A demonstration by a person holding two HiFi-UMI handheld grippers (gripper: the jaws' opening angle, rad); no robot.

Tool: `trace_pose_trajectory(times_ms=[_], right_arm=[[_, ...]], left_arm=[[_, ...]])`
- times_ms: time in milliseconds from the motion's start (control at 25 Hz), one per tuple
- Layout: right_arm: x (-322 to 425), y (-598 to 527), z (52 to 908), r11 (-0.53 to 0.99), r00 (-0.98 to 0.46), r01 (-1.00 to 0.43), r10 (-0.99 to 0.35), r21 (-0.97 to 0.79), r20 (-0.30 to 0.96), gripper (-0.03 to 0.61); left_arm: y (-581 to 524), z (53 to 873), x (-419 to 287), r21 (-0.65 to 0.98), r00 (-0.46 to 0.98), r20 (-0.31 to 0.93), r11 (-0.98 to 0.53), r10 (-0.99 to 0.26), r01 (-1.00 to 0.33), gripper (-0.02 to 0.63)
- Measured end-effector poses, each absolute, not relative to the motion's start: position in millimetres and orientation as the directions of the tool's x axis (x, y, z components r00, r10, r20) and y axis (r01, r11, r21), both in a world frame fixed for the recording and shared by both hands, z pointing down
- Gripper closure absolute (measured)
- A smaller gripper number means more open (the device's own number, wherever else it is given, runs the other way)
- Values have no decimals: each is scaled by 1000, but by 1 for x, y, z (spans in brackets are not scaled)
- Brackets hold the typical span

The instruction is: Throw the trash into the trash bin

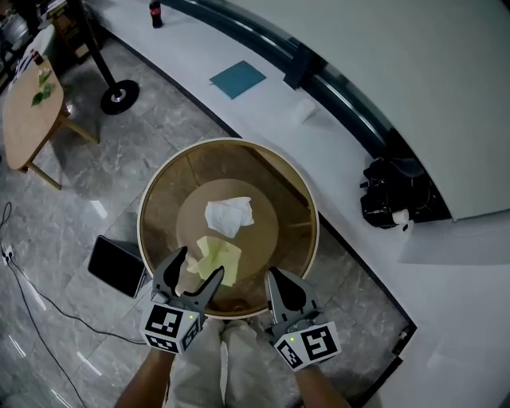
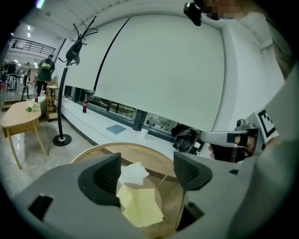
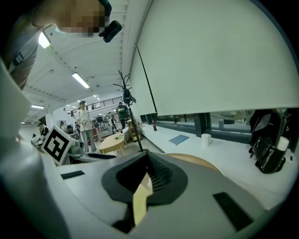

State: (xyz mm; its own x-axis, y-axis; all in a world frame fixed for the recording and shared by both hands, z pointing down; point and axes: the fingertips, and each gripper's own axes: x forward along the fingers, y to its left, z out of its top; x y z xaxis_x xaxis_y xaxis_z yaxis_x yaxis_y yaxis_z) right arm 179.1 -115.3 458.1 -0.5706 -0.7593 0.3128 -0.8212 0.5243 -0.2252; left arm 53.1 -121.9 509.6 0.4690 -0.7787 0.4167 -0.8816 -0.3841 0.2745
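A round tan trash bin (image 1: 147, 199) stands on the floor below me, its rim also in the left gripper view (image 2: 93, 150). Inside lie a crumpled white paper (image 1: 229, 215) (image 2: 134, 173) and a yellow paper (image 1: 219, 256) (image 2: 140, 207). My left gripper (image 1: 198, 265) (image 2: 147, 175) hangs over the near rim with its jaws open; the yellow paper shows below the gap, not pinched. My right gripper (image 1: 285, 283) (image 3: 148, 161) is beside it over the rim, jaws together. A pale yellow sliver shows in their slit; I cannot tell whether it is held.
A black tablet-like slab (image 1: 118, 264) lies on the floor left of the bin. On the white ledge behind it are a black bag (image 1: 394, 191), a blue book (image 1: 237, 79) and a bottle (image 1: 156, 13). A wooden table (image 1: 32, 111) and a coat stand base (image 1: 119, 96) are at far left.
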Motion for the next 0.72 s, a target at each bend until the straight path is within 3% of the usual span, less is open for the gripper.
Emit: trace_pose_trajectory(times_ms=[720], right_arm=[[193,-111,492,485,-546,-838,-747,-251,378,563]], left_arm=[[-119,695,83,145,399,711,-434,-579,-889,265]])
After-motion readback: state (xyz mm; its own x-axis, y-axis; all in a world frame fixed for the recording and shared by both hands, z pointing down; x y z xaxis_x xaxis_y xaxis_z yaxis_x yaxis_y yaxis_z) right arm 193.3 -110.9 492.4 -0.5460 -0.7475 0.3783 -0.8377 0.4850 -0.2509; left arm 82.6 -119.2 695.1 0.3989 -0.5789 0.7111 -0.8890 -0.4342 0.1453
